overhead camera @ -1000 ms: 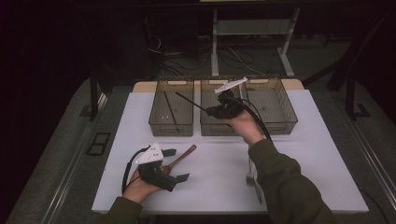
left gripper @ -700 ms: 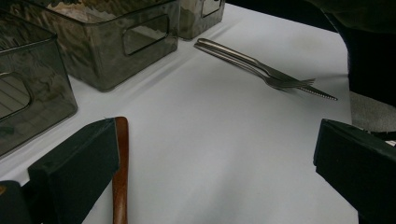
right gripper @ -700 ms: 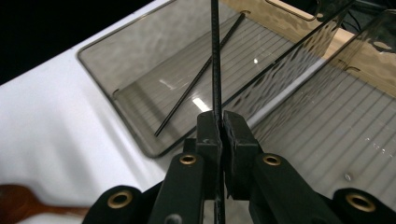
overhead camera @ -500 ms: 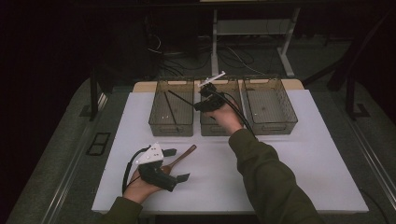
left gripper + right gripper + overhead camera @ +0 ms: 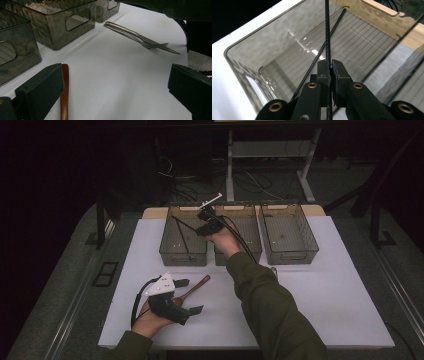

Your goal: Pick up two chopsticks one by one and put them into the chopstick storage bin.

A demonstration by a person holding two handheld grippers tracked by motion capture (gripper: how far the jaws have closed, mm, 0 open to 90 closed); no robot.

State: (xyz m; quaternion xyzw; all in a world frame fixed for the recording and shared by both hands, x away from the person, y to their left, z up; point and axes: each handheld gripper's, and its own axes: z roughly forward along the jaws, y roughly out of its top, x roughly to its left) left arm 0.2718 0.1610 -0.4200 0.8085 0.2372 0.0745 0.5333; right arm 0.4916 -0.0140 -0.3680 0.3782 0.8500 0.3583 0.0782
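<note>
So the right tongs (image 5: 329, 68) are clamped tight on a thin black ribbed stick (image 5: 327, 30), and the right gripper view gives the close look: the stick stands up from between the pads over the left-hand smoky clear plastic bin (image 5: 242, 62), with a second thin black stick (image 5: 322, 50) lying slanted inside that bin. From the high view you just get the right tongs (image 5: 202, 227) hovering at that bin's (image 5: 170, 251) right edge and a dark stick (image 5: 182, 232) leaning in it, nothing finer.

The left gripper view picks up stuff the high view barely hints at: a steel fork and knife (image 5: 140, 37) lying together on the white worktop (image 5: 112, 82), off to the right of the bin row. The left tongs (image 5: 115, 85) are wide open, gripping nothing, with a brown wooden handle (image 5: 64, 95) right against one jaw.

Middle bin (image 5: 250, 227) and right-hand bin (image 5: 287, 232) look empty from the high view.
</note>
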